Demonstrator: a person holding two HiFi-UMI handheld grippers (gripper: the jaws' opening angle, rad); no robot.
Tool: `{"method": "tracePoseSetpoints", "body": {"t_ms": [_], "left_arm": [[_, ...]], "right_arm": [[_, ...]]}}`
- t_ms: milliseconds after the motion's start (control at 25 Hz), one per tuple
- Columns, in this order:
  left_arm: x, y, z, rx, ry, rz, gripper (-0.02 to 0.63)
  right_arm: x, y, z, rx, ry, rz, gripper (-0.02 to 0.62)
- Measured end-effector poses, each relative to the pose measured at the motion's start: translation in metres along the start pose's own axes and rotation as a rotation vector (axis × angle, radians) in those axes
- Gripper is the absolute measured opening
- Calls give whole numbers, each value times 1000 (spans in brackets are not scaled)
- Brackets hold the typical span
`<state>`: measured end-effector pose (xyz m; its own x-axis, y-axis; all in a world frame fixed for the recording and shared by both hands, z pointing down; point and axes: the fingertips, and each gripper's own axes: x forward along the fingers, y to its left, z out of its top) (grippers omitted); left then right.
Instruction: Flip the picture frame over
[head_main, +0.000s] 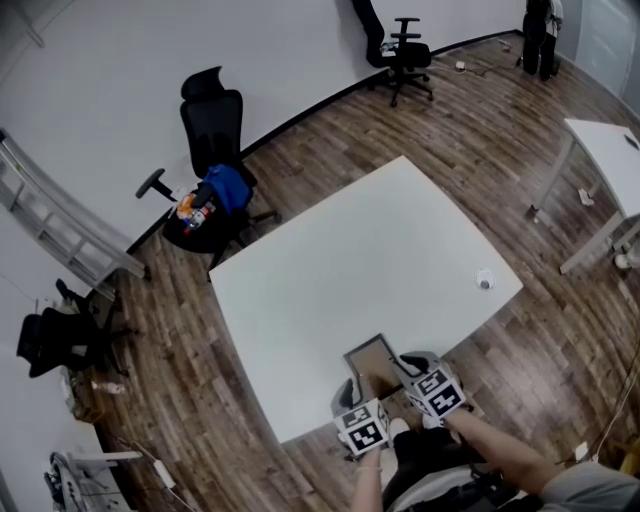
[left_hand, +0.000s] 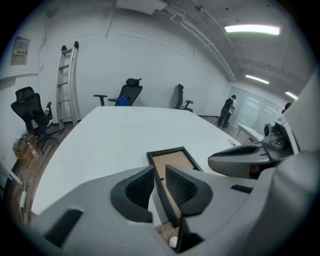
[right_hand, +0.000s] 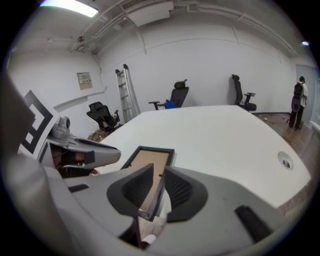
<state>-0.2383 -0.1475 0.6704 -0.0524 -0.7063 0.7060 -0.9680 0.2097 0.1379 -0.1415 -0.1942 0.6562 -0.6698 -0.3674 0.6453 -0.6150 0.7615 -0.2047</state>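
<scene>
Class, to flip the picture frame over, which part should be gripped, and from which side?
Probably best to grip the frame's two long side rails near its close end, coming from the table's near edge. The rails are slim enough for jaws, and the frame sits at that edge, backing up. The left gripper and right gripper clamp there.

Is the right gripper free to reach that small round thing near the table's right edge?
Probably not yet: the right gripper is clamped on the picture frame, shared with the left gripper. The bare table toward the small round thing leaves the way open otherwise.
</scene>
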Motion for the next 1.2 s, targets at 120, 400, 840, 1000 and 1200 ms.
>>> {"method": "tracePoseSetpoints", "body": {"t_ms": [120,400,840,1000,1200], "left_arm": [[-13,-8,22,26,-96,-14,72],[-43,-24,56,74,-247,-9,37],[-84,-45,76,118,-382,5,3],[-94,-48,74,132,-401,22,3],[-105,-49,75,132,-411,31,3]], "right_arm": [[-9,8,24,-32,-115,0,69],[-30,28,65,-98,-302,16,47],[-64,51,89,-121,-447,54,6],[-73,51,86,-116,-462,51,6],[-82,53,88,-108,-476,53,6]]}}
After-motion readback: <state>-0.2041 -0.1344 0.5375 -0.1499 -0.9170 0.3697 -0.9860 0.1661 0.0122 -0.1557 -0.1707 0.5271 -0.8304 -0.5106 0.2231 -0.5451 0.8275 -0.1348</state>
